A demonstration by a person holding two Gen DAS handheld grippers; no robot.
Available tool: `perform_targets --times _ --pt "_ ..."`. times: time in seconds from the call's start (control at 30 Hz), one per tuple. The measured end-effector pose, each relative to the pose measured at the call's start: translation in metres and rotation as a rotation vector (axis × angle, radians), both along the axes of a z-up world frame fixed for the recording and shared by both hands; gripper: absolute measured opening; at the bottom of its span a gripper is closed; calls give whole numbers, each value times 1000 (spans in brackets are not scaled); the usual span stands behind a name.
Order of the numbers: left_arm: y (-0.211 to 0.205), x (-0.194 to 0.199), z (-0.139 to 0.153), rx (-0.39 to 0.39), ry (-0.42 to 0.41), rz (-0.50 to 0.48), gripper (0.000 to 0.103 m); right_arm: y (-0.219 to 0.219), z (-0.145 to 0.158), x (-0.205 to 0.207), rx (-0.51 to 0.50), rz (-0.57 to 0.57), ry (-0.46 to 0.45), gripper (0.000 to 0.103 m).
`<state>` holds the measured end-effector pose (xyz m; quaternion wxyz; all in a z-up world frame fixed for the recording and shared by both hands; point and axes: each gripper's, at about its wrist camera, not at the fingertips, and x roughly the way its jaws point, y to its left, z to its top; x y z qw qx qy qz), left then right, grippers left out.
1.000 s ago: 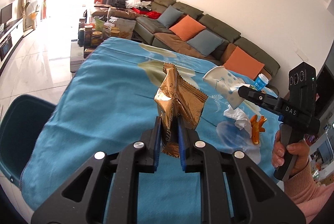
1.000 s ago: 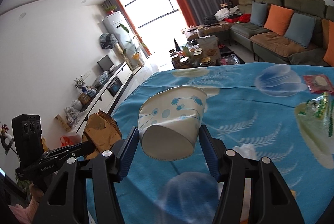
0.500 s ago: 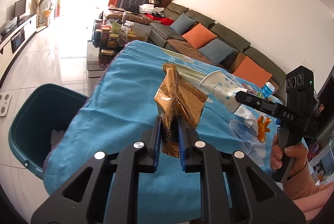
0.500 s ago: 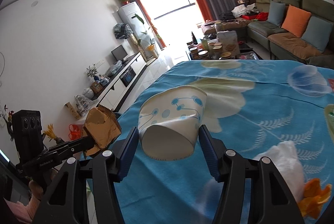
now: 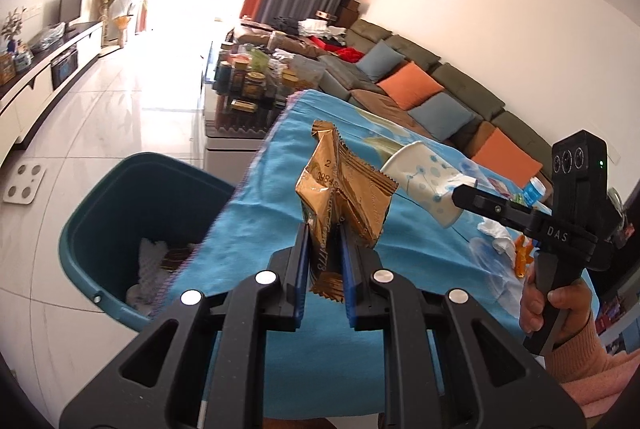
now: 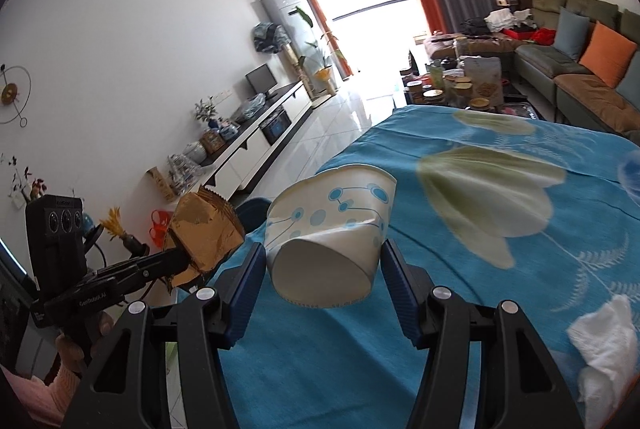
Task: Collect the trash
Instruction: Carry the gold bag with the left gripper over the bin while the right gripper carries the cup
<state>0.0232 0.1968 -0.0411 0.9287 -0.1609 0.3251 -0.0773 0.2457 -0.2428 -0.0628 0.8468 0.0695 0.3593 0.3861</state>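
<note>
Gold crinkled foil, a wrapper, is pinched in the left gripper near the table's edge by the teal bin (some trash already inside). The right gripper clamps a dented paper cup. Tissue remains on the blue cloth.

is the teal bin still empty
No, the teal plastic bin beside the blue tablecloth already holds white crumpled paper and a brownish wrapper at its bottom.
</note>
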Motion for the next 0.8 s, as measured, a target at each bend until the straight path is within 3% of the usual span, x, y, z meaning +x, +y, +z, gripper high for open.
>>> perform_targets --times 0.8 --pt "85 -29 -8 7 40 228 15 105 3 8 -68 206 -16 57"
